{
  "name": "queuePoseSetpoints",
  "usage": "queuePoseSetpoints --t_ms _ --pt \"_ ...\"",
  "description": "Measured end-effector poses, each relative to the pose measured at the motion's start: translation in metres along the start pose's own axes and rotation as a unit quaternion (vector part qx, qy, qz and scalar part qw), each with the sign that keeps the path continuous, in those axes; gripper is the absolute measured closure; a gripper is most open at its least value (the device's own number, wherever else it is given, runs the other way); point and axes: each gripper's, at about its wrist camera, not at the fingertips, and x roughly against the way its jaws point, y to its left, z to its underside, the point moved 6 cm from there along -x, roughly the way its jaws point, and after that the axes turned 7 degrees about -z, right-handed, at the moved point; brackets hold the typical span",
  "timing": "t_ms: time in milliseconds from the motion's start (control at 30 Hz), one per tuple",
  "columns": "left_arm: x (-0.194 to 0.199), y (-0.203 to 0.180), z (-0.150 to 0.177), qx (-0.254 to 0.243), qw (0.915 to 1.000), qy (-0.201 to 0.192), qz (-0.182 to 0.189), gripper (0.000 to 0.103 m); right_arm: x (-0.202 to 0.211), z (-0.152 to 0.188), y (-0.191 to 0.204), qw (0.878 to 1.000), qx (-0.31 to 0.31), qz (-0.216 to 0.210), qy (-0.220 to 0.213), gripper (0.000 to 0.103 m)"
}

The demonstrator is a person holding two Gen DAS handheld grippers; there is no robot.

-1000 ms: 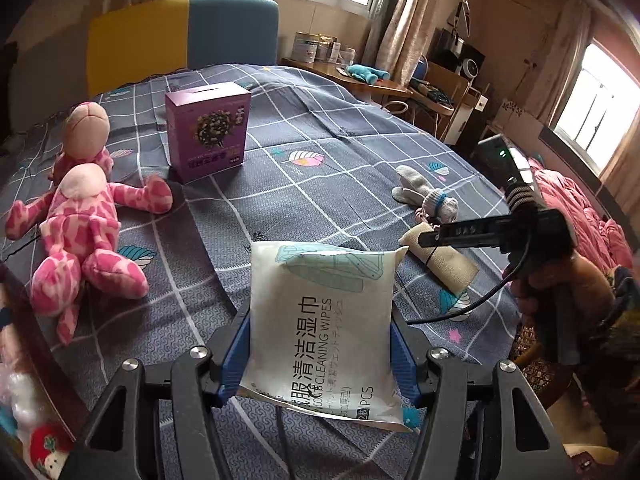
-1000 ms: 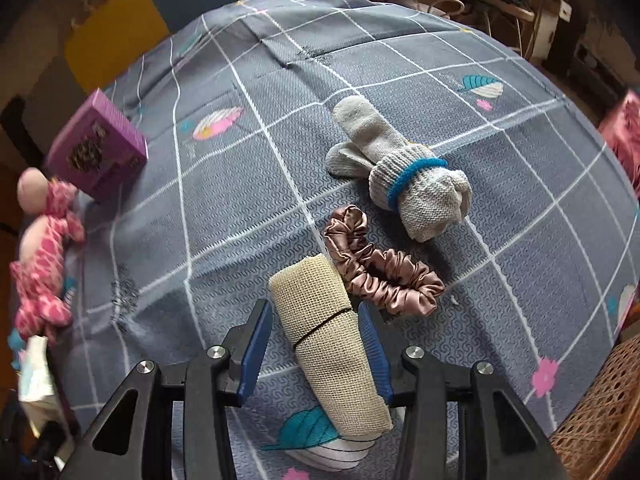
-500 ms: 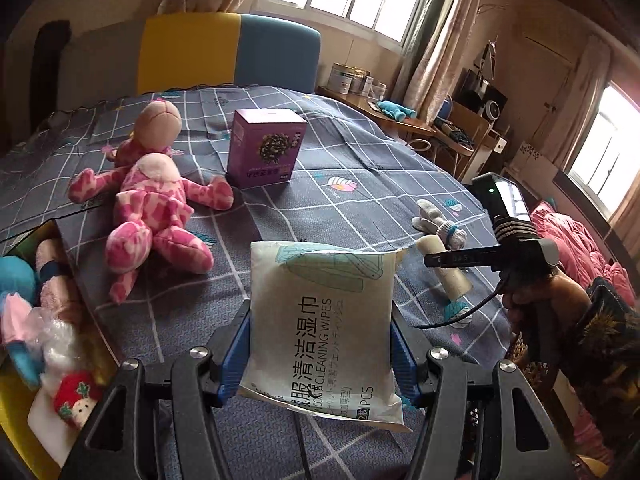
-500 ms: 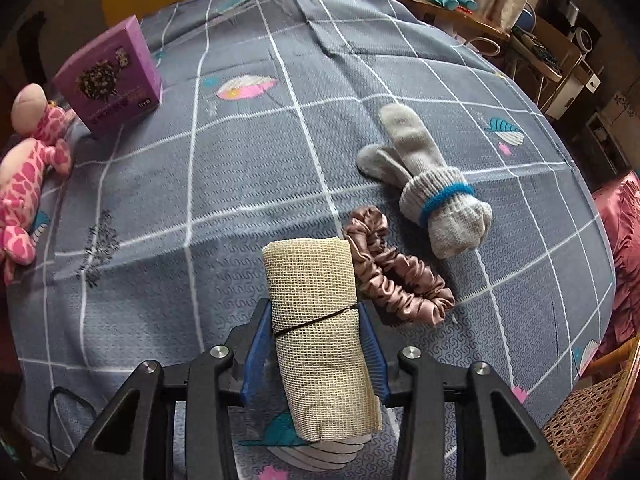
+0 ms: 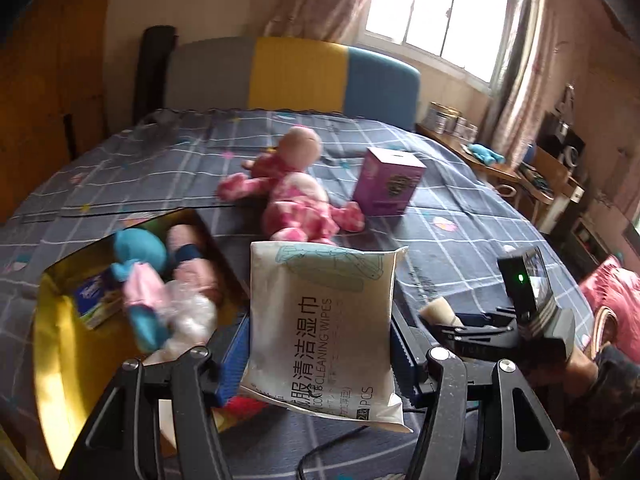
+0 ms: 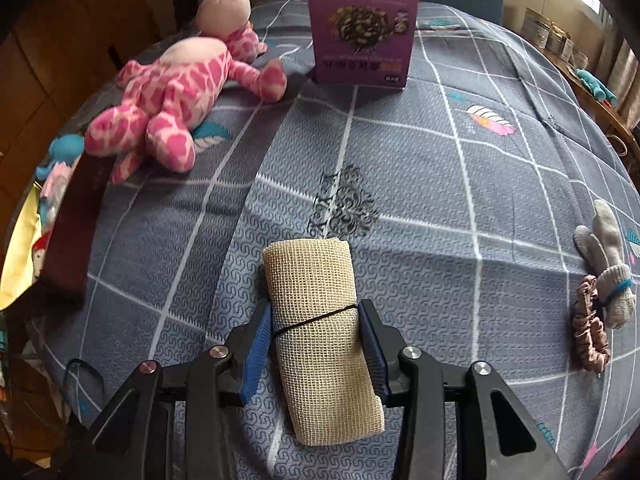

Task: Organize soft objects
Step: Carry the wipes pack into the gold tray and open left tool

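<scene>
My left gripper (image 5: 320, 344) is shut on a white pack of wet wipes (image 5: 320, 320) and holds it above the bed, just right of a yellow box (image 5: 52, 344) that holds a blue soft toy (image 5: 140, 252) and other soft things. My right gripper (image 6: 316, 340) is shut on a beige rolled cloth (image 6: 320, 332) tied with a black band, lifted over the grey checked bedspread (image 6: 440, 184). The cloth's end also shows in the left wrist view (image 5: 438, 310). A pink spotted plush toy (image 6: 172, 92) lies on the bed, also in the left wrist view (image 5: 296, 196).
A purple carton (image 6: 362, 36) stands beyond the plush, also in the left wrist view (image 5: 390, 182). A grey sock bundle (image 6: 608, 264) and a pink scrunchie (image 6: 590, 332) lie at the right edge. The yellow box's rim (image 6: 20, 248) shows at far left. A headboard (image 5: 296, 72) stands behind.
My left gripper has swung left with the wipes, bringing the yellow box into full view. My right gripper has lifted the rolled cloth and moved it left, away from the sock and scrunchie.
</scene>
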Motion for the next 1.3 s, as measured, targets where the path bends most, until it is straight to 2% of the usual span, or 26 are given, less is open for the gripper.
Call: queuePoseSetpoints --t_ms 67,233,400,567,733,833,1000,1167,1300 --pt "0.002 0.010 0.002 0.007 0.9999 0.000 -0.010 0.041 -0.001 0.004 0.002 1.000 0.006 0.009 -0.013 0.060" --pt "0.002 0.027 0.007 0.024 0.9992 0.003 -0.031 0.041 0.001 0.006 -0.001 1.000 0.002 -0.002 -0.012 0.059" --pt "0.001 0.035 0.012 0.035 0.9987 0.009 -0.037 0.041 0.000 0.003 0.001 1.000 0.019 0.008 -0.019 0.059" --pt "0.000 0.046 0.019 0.049 0.9978 0.015 -0.042 0.041 0.005 0.008 0.003 0.998 0.031 0.011 -0.049 0.059" --pt "0.006 0.083 0.022 0.107 0.9931 0.019 -0.044 0.041 0.006 0.011 0.005 0.997 0.039 0.024 -0.067 0.059" --pt "0.012 0.121 0.025 0.153 0.9859 0.017 -0.066 0.041 0.008 0.013 0.004 0.996 0.038 0.023 -0.081 0.060" --pt "0.007 0.187 0.043 0.250 0.9634 0.044 -0.087 0.041 0.009 0.016 0.002 0.994 0.037 0.015 -0.103 0.059" --pt "-0.006 0.217 0.060 0.324 0.9399 0.067 -0.085 0.041 0.010 0.019 0.002 0.993 0.037 0.011 -0.114 0.059" --pt "-0.023 0.223 0.064 0.340 0.9324 0.084 -0.088 0.041 0.010 0.020 0.002 0.992 0.035 0.010 -0.117 0.059"
